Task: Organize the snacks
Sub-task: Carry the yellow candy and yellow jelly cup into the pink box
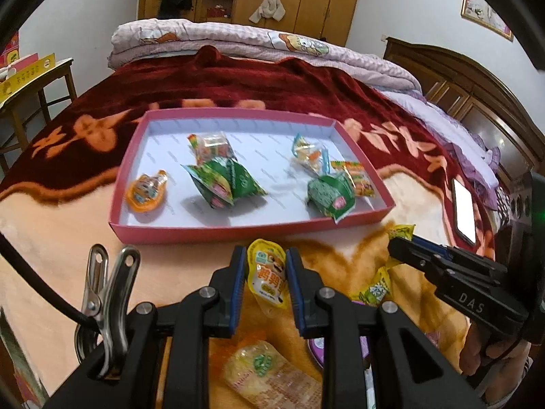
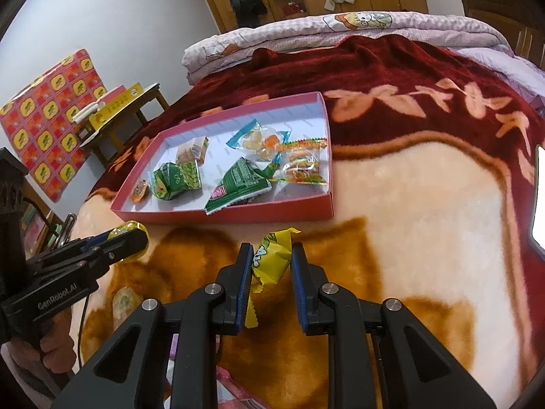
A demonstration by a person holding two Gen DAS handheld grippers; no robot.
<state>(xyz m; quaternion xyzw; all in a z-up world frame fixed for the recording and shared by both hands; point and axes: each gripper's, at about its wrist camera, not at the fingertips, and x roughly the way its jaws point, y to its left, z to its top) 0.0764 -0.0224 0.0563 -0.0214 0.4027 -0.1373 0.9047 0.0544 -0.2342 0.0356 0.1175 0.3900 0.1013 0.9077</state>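
Left gripper pinches a small yellow jelly cup above the blanket; right gripper pinches a yellow wrapped candy. At twelve o'clock lies the pink cardboard tray holding snacks.

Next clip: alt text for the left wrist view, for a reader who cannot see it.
The left hand-held gripper is shut on a yellow jelly pouch above a blanket-covered bed. Ahead lies a pink tray holding several wrapped snacks; at right, the right hand-held gripper holds a yellow candy.
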